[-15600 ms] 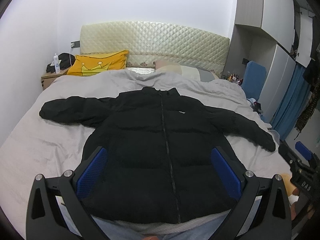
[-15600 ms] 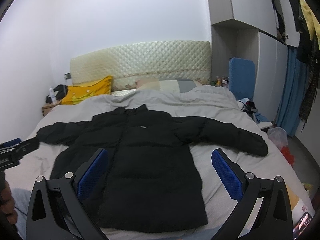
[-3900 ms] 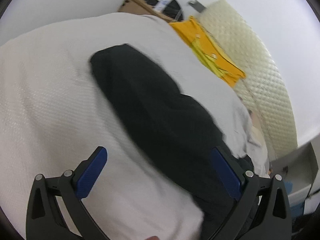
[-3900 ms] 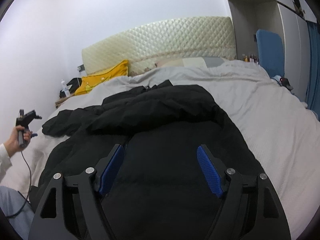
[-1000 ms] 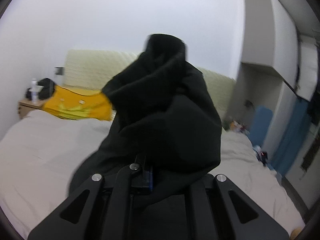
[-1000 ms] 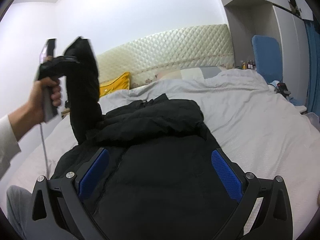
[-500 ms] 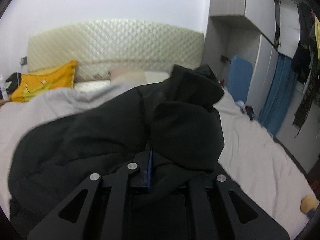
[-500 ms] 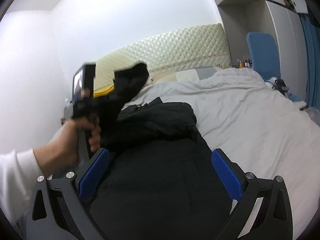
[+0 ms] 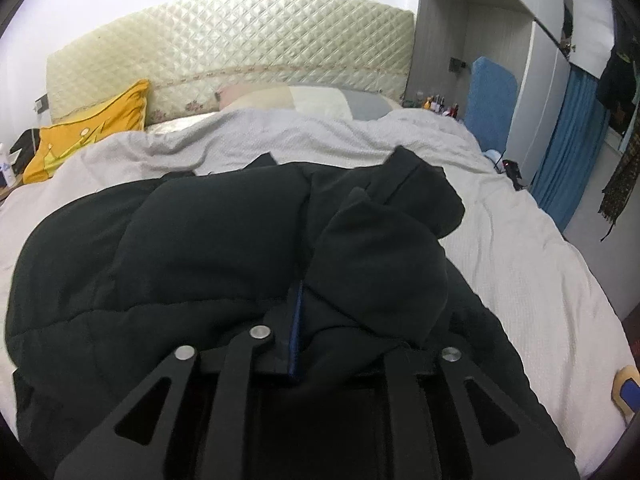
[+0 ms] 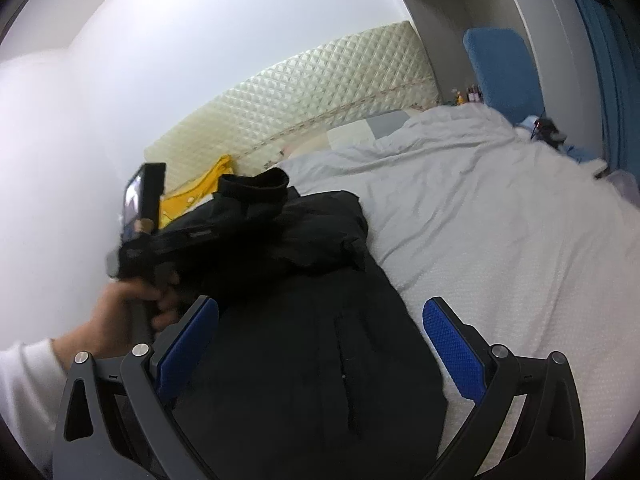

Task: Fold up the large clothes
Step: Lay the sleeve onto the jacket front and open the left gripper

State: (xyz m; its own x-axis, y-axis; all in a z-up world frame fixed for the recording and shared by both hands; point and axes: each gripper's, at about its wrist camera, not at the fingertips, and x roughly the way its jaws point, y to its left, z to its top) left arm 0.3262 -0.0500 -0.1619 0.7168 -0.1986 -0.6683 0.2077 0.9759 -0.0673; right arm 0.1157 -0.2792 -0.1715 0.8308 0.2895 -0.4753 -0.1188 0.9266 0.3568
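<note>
A black puffer jacket (image 9: 192,248) lies on the bed with its right sleeve folded across the chest. My left gripper (image 9: 298,316) is shut on the jacket's left sleeve cuff (image 9: 380,272) and holds it low over the jacket's middle. In the right wrist view the jacket (image 10: 304,340) fills the lower centre, and the left gripper (image 10: 160,236) shows with the sleeve (image 10: 256,196) draped from it, held by a hand. My right gripper (image 10: 320,340) is open and empty above the jacket's lower body.
The bed's grey cover (image 9: 520,260) spreads to the right of the jacket. A yellow pillow (image 9: 88,132) and a quilted headboard (image 9: 240,48) are at the back. A blue chair (image 9: 494,104) and wardrobe stand right of the bed.
My left gripper has swung the sleeve from high in the air down and across over the jacket's body. My right gripper has tilted and stays open over the jacket.
</note>
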